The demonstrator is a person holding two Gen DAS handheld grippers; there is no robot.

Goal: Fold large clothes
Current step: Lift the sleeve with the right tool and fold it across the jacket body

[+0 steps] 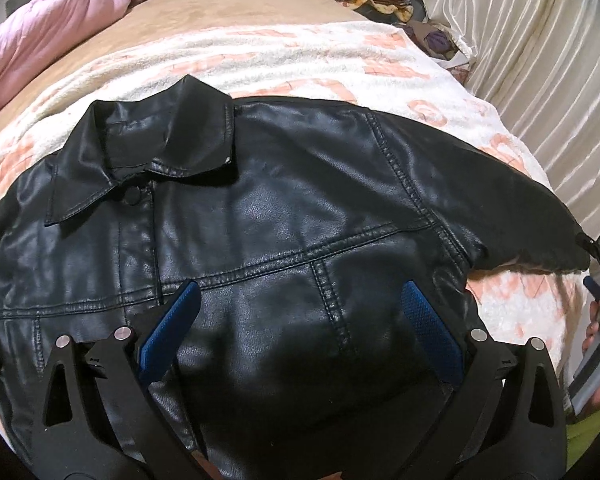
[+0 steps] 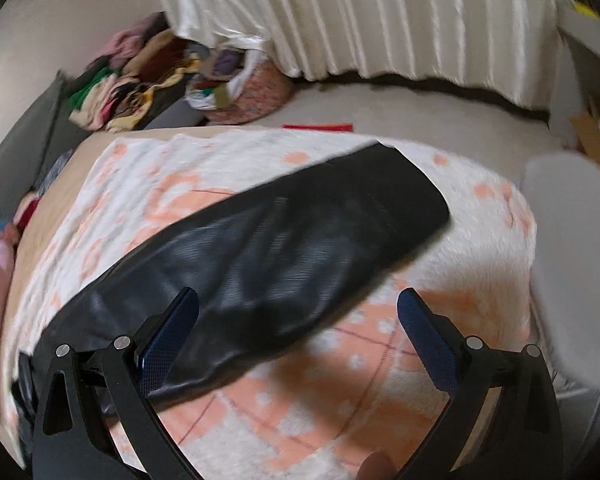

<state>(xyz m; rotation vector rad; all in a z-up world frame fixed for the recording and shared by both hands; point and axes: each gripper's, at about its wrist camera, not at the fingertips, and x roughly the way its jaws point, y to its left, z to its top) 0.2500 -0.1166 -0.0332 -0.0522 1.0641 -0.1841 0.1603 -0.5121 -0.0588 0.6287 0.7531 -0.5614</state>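
Bed (image 1: 188, 36), tan-topped, spread with a fleecy white blanket (image 1: 300, 64) patterned in peach; pleated cream curtain (image 1: 540, 60) along the far side; pink bedding (image 1: 40, 32) and a heap of mixed clothes (image 2: 132, 80) at the edges

Black leather-look jacket (image 1: 280, 220) laid flat on the blanket, front up, collar (image 1: 140, 160) towards the far side of the bed and buttoned at the neck; one sleeve (image 2: 300, 240) stretched outward across the blanket to the right, cuff near the bed's corner

Likely handling: fairly heavy, glossy and somewhat slippery; stiffer than cloth, so prone to broad bends rather than sharp creases; stitched seams and the sleeve cuff judged the firmest places to take hold, the thin cuff edge easier to pinch than the smooth panels

Left gripper (image 1: 300, 320) poised above the chest panel, jaws spread wide, nothing between the blue pads (image 1: 172, 320)

Right gripper (image 2: 298, 324) above the mid-sleeve, jaws likewise spread wide and empty; left pad over the sleeve's lower edge, right pad over bare blanket; contact with the fabric not discernible, view blurred

Folding judged at an early stage: body flat, visible sleeve not yet brought in
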